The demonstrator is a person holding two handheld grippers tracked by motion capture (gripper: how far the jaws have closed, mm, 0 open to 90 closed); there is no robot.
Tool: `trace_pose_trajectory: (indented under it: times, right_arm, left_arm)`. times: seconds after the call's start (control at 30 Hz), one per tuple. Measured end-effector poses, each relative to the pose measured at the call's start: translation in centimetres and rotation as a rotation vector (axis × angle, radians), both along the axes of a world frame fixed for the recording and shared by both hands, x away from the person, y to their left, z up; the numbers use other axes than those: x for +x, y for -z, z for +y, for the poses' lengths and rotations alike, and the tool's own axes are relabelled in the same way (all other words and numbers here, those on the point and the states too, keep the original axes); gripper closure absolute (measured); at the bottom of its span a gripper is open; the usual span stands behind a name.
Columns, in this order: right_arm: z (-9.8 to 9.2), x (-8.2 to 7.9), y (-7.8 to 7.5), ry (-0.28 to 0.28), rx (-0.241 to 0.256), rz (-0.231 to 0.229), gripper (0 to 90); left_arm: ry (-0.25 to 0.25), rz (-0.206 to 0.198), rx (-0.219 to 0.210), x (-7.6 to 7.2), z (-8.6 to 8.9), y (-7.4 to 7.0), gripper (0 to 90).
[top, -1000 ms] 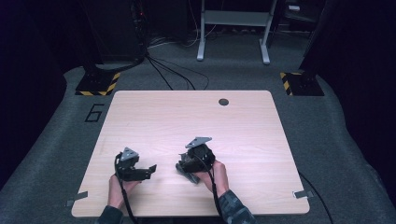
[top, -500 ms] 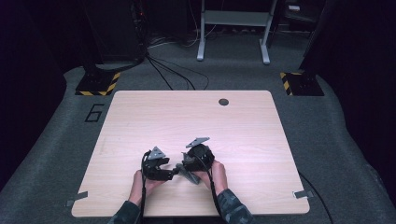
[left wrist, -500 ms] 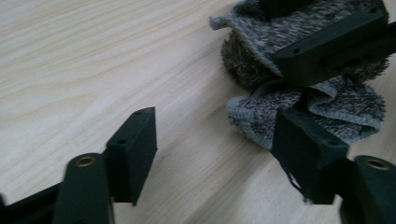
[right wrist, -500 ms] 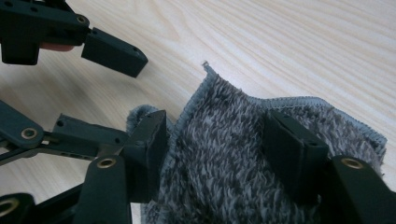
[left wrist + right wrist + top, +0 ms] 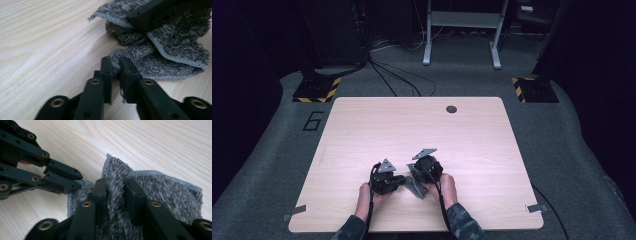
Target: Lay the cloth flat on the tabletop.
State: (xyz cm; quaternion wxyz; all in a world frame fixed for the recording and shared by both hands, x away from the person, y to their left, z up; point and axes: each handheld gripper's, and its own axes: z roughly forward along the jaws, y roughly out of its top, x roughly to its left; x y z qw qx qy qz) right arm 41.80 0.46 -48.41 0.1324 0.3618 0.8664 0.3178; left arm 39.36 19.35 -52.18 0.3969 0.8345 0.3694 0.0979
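A small grey fuzzy cloth [image 5: 415, 185] lies crumpled on the wooden table [image 5: 362, 130] near its front edge, between the two hands. My left gripper [image 5: 116, 65] is shut on a corner of the cloth [image 5: 160, 62] low at the table surface; in the high view this left gripper [image 5: 400, 180] sits just left of the cloth. My right gripper [image 5: 115, 185] is shut on a raised fold of the cloth [image 5: 162, 195], and the left gripper [image 5: 78, 180] shows at the left of that view, pinching the cloth's edge. In the high view my right gripper [image 5: 416, 176] is right of the left one.
A round dark grommet [image 5: 451, 109] sits near the table's far edge. Beyond the table are cables [image 5: 392, 75], a white stand [image 5: 460, 30] and yellow-black striped bases [image 5: 317, 90]. Tape tabs [image 5: 293, 213] mark the front corners.
My left gripper has moved right across the table to the cloth and has shut on its corner. The right gripper has stayed on the cloth.
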Motion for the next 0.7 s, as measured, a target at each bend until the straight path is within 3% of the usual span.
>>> trace_pose_trajectory:
  times: [0.27,0.4,0.7]
  right_arm:
    - [-1.4,-0.7,-1.4,0.024,0.082,-0.025,77.5]
    - [-2.7,-0.9,-2.4,0.028,0.097,-0.061,77.9]
    - [-5.3,-1.7,-3.8,0.071,0.141,-0.100,79.2]
  left_arm:
    - [-0.032,-0.035,0.002,-0.3,0.2,-0.4,87.6]
    - [-0.039,-0.064,0.006,-0.4,0.5,-0.8,87.9]
    - [-0.109,-0.091,-0.011,-0.6,2.0,-1.7,88.2]
